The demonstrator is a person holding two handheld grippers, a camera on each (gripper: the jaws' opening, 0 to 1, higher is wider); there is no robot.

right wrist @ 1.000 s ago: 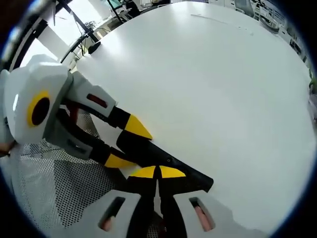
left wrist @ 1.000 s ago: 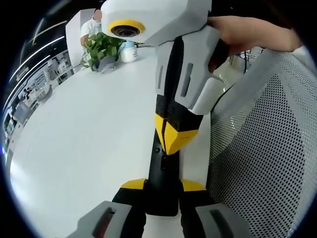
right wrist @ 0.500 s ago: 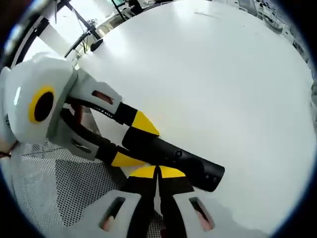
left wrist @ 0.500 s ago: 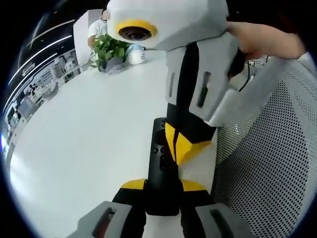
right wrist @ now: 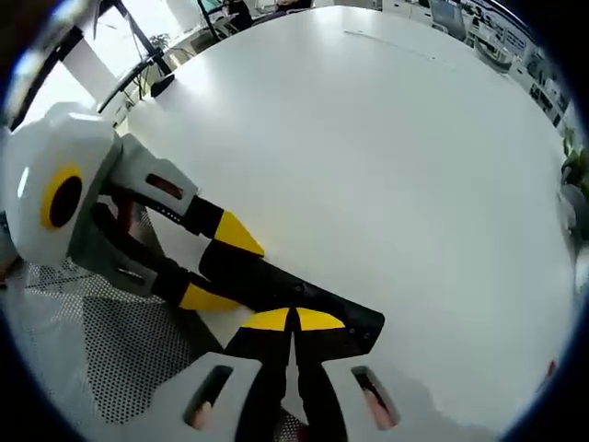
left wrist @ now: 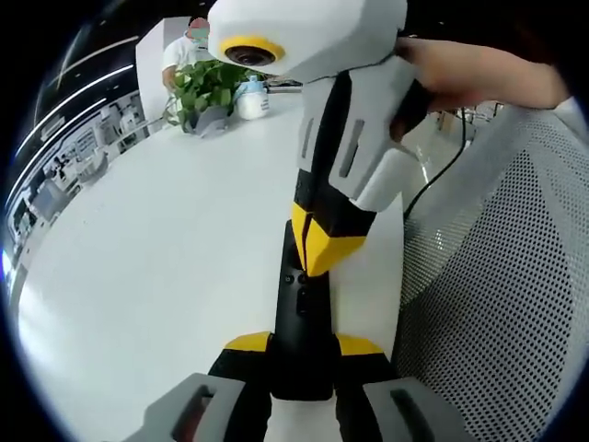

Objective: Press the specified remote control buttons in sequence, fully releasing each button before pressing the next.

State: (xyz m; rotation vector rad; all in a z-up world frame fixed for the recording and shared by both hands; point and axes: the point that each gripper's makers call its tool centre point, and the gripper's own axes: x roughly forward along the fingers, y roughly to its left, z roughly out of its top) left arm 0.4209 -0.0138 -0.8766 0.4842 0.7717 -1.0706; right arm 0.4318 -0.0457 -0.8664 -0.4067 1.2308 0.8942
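Black remote control (left wrist: 300, 318) lies on white table (left wrist: 156, 258), near table edge beside mesh chair back (left wrist: 497, 276). Left gripper (left wrist: 301, 345) clamps remote's near end between its 2 yellow-tipped jaws. Right gripper (left wrist: 316, 247) comes in from above, jaws pressed together, yellow tips touching remote's button face. In right gripper view, right gripper (right wrist: 294, 319) tips rest on remote (right wrist: 276, 290); left gripper (right wrist: 210, 267) grips it from left. Person's hand (left wrist: 460, 74) holds right gripper handle. Potted plant (left wrist: 204, 87) at far table end.
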